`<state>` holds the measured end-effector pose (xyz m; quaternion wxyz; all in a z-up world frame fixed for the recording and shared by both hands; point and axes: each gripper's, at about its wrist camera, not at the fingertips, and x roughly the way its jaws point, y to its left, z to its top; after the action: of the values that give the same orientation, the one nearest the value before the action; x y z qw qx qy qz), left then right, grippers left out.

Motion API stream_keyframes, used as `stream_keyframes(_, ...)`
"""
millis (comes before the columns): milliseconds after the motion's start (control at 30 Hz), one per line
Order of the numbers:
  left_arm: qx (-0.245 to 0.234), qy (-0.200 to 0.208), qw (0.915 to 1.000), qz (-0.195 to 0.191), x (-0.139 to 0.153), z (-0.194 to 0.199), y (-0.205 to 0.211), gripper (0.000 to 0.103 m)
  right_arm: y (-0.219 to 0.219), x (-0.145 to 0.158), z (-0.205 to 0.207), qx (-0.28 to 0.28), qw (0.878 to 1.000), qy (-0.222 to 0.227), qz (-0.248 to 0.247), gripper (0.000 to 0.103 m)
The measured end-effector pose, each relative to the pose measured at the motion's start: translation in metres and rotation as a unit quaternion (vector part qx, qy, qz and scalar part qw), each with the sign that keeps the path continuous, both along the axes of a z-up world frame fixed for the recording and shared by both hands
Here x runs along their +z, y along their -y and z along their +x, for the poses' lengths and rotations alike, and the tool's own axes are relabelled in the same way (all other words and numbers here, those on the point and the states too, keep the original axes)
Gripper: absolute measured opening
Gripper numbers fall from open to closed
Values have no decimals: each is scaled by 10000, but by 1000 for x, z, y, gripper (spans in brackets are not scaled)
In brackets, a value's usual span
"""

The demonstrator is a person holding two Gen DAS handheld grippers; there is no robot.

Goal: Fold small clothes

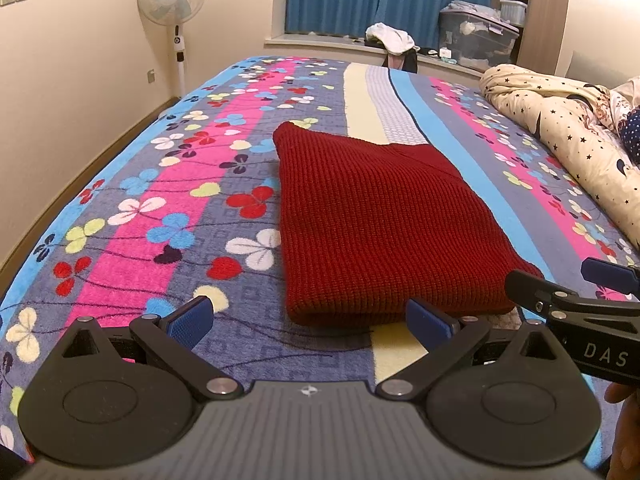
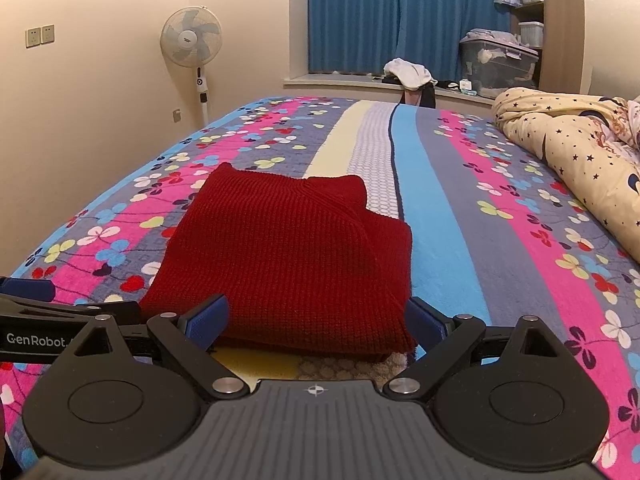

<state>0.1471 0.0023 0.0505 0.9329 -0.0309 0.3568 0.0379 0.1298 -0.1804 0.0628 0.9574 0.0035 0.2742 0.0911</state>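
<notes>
Fingers of the left gripper stand wide apart and hold nothing, their blue pads poised just short of the near hem of the red knitted garment, which sits toward 1 o'clock in the left wrist view. Fingers of the right gripper are spread just as wide and equally empty, one on each side of the garment's near edge at 12 o'clock; whether the pads touch the knit cannot be told. The two grippers sit side by side, each showing at the edge of the other's view. The garment lies on the flowered bed cover as a thick, layered rectangle with a folded flap at its far right corner, so the folding looks largely done; perhaps one more fold or some squaring remains. Further off, a rumpled star-print quilt lies at 2 o'clock, and a standing fan waits at 11 o'clock.
</notes>
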Motion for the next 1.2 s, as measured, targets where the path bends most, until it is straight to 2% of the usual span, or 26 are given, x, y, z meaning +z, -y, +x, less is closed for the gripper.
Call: stream_keyframes(1200, 40, -68, 10000, -31, -2, 0, -1, 102, 3, -1, 2, 19, 10000, -59, 29, 95)
